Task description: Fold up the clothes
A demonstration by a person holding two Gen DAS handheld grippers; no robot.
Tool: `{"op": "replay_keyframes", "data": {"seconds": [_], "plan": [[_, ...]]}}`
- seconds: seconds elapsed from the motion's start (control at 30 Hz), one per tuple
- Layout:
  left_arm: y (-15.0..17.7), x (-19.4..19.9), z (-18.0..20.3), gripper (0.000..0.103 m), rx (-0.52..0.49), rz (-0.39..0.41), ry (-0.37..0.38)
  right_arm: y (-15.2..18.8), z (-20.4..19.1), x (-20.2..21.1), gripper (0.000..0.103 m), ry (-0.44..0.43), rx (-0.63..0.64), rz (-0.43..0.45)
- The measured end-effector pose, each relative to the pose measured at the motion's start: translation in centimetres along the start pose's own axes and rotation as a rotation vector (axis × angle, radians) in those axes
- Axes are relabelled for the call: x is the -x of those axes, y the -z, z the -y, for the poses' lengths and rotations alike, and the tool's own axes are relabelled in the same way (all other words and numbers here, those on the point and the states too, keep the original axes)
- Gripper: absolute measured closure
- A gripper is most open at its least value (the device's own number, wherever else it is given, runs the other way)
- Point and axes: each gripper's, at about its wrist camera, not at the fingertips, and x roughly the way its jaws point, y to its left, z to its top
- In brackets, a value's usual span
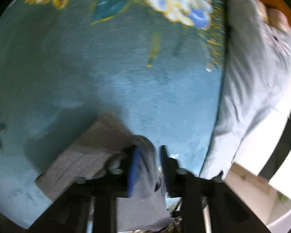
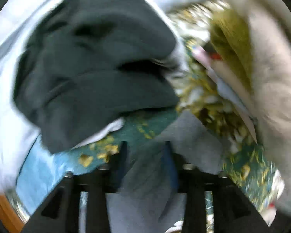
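grey cloth (image 1: 145, 174) is pinched in the left gripper (image 1: 148, 167), trailing out left of its jaws over the teal bedspread (image 1: 106, 77). right gripper (image 2: 147, 159) looks clamped on grey fabric too, with a dark garment (image 2: 91, 68) ahead-left of it.

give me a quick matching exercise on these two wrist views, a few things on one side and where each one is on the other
Things:
1. grey cloth
2. dark grey garment
3. pale blue garment
4. olive green garment

Places:
A. right side of the left wrist view, on the teal floral cover
B. between the left gripper's fingers
C. upper right of the right wrist view
D. upper left of the right wrist view

Pairs: 1-B, 2-D, 3-A, 4-C
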Motion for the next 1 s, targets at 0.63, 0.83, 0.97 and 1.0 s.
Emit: {"op": "replay_keyframes", "data": {"seconds": [0.63, 0.83, 0.97, 1.0], "plan": [[9.1, 0.5, -11.2, 0.035, 0.035, 0.312, -0.064, 19.8, 15.8, -1.2, 0.047, -0.331, -0.319, -0.009], [9.7, -0.6, -10.5, 0.039, 0.033, 0.318, 0.052, 17.1, 19.3, -3.8, 0.047, -0.458, -0.474, 0.201], [9.2, -2.2, -9.7, 0.039, 0.0, 0.302, 0.041, 16.0, 19.9, -5.7, 0.044, -0.555, -0.532, 0.272], [9.2, -2.2, -9.8, 0.039, 0.01, 0.307, 0.053, 15.8, 20.0, -6.0, 0.044, -0.58, -0.546, 0.296]]}}
